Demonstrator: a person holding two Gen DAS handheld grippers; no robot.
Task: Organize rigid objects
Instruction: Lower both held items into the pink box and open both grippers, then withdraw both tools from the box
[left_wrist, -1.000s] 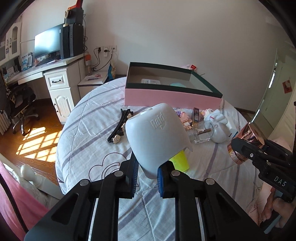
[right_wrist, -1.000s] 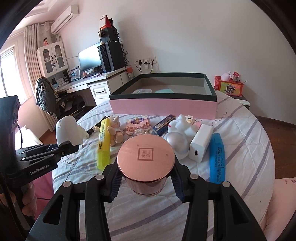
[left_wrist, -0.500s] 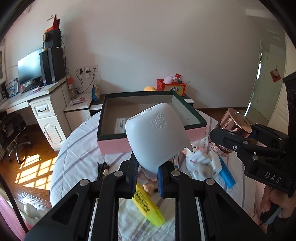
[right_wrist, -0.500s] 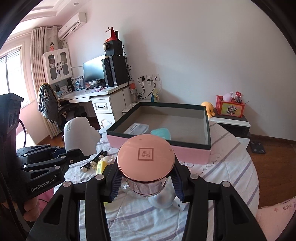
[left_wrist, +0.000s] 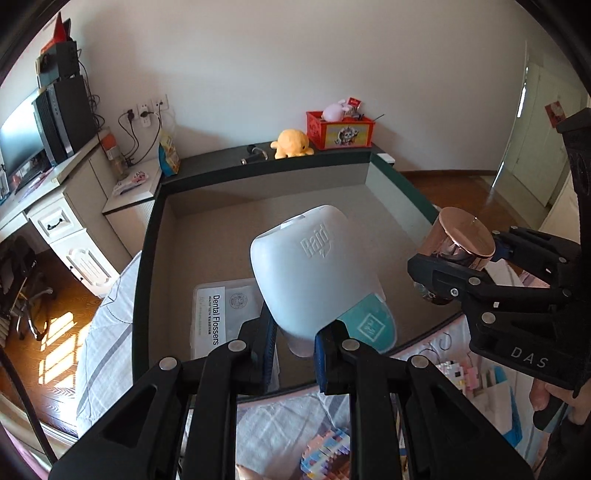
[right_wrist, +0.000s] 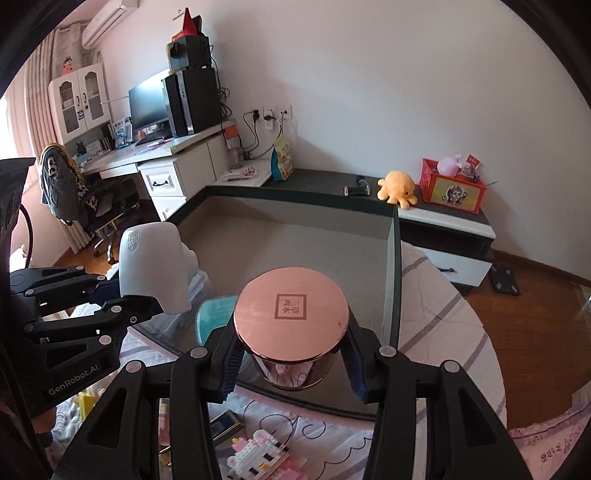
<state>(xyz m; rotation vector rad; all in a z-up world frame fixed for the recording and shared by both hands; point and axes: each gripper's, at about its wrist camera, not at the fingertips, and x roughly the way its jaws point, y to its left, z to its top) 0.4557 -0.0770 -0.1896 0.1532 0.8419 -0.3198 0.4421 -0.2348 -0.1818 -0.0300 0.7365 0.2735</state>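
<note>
Copper-coloured metal caps the jar (right_wrist: 291, 325), which the right gripper (right_wrist: 291, 363) clamps just beneath the lid, its blue pads pressed to either side of the glass body. White moulded plastic forms the insect-repellent plug-in (left_wrist: 314, 269), which the left gripper (left_wrist: 295, 347) pinches at its narrow lower end, jaws nearly closed on it. Both pieces hang above the open box (left_wrist: 147, 236), a shallow tray with a dark green rim and a grey floor, standing on a striped bedspread (right_wrist: 443, 306). Already lying inside are a case of dental flossers (left_wrist: 214, 314) and a teal disc (left_wrist: 373, 325). The jar looks heavy, smooth and breakable, so a grip below the overhanging lid is likely the safest. The plug-in seems light and stiff, though its rounded shell offers little purchase away from the narrow end. Toy bricks (right_wrist: 258, 458) lie on the bedspread outside the box.
</note>
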